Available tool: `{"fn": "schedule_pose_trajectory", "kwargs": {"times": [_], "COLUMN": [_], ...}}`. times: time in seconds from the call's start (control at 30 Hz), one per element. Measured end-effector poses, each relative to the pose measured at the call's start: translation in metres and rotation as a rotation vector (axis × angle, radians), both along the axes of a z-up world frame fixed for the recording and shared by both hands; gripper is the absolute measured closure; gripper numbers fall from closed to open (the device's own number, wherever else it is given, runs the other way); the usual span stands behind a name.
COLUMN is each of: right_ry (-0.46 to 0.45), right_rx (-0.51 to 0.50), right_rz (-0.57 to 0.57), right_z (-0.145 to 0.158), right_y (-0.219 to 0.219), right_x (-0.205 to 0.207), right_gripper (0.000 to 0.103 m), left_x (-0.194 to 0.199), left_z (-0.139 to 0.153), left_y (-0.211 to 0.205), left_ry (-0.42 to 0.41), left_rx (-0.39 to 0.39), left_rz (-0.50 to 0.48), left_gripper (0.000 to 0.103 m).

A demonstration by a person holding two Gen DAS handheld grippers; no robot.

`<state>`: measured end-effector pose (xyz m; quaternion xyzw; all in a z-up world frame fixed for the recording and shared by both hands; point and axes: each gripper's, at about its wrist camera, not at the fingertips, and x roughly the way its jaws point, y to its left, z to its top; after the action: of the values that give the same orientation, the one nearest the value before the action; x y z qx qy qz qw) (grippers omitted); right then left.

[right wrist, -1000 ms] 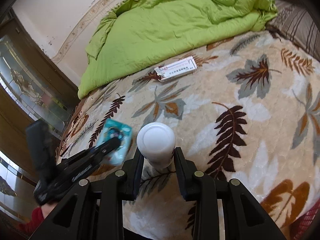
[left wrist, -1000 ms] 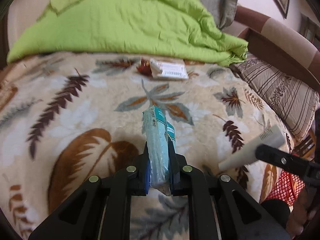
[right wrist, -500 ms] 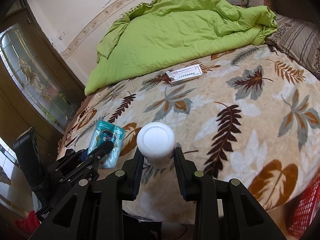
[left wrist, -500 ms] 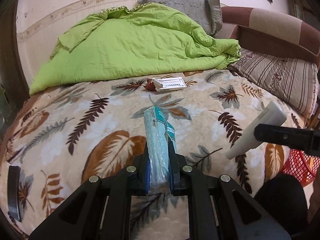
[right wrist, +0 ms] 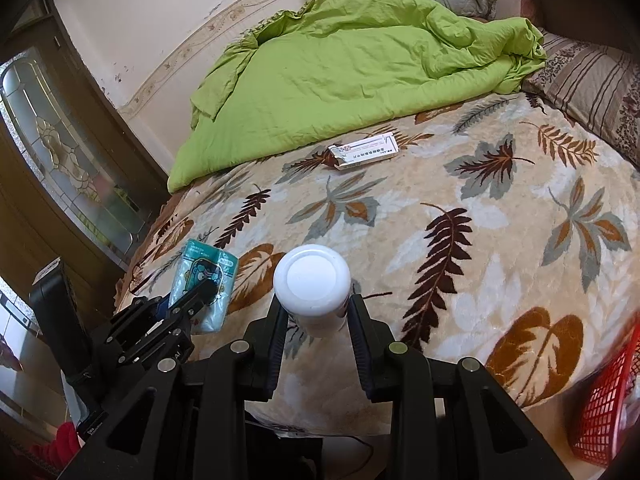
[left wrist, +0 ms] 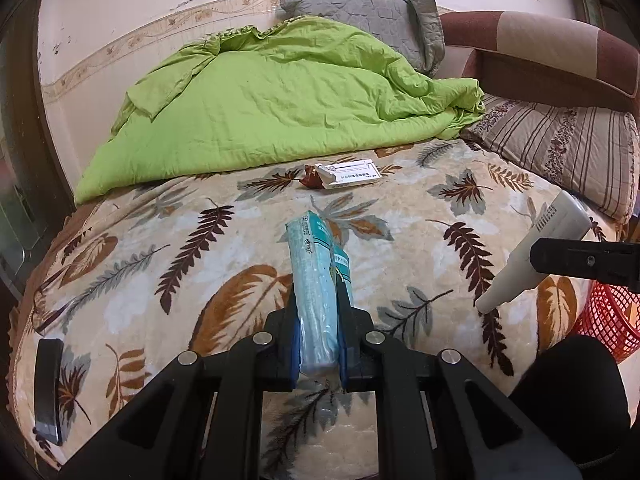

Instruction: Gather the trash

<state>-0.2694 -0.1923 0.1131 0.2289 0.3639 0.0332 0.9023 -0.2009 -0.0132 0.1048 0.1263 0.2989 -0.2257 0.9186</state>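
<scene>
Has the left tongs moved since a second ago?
Yes. The left tongs, shut on the tissue pack, pulled back from the white box, which now sits farther off with more bed showing.

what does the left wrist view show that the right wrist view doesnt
Only the left wrist view shows the black remote-like object at the bed's near left edge and a brown wrapper beside the white box.

Only the right wrist view shows the glass-panelled door and the cartoon print on the blue tissue pack.

Both show the left gripper shut on the tissue pack, the right gripper shut on the white tube, the white box, the green quilt and the red basket.
</scene>
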Motion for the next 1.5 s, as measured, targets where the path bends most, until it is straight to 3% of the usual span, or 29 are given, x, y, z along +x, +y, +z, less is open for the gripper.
{"fn": "schedule_pose_trajectory", "kwargs": {"times": [0.6,0.9,1.17,1.5], "right_ry": [-0.001,-0.022,-0.050,-0.029], "right_rx": [0.017,0.026,0.027,-0.002], "right_rz": [-0.024,-0.093,-0.300,-0.630], "right_z": [0.004,0.012,0.031,0.039], "right_y": [-0.008,-0.035,-0.109,-0.207], "right_x": [-0.007,-0.025,-0.094,-0.216], "right_gripper": [0.070,0.070,0.070,0.070], "left_x": [-0.006,-0.007,-0.029,-0.084], "left_z": [0.000,0.005,0.029,0.041], "left_y": [-0.011,-0.028,-0.092,-0.225], "left_ry": [0.007,0.035,0.068,0.259], "left_rx": [0.011,-0.005,-0.066,-0.122], "left_rz": [-0.039,-0.104,-0.331,-0.699], "left_gripper": [0.090,0.090,0.090,0.090]}}
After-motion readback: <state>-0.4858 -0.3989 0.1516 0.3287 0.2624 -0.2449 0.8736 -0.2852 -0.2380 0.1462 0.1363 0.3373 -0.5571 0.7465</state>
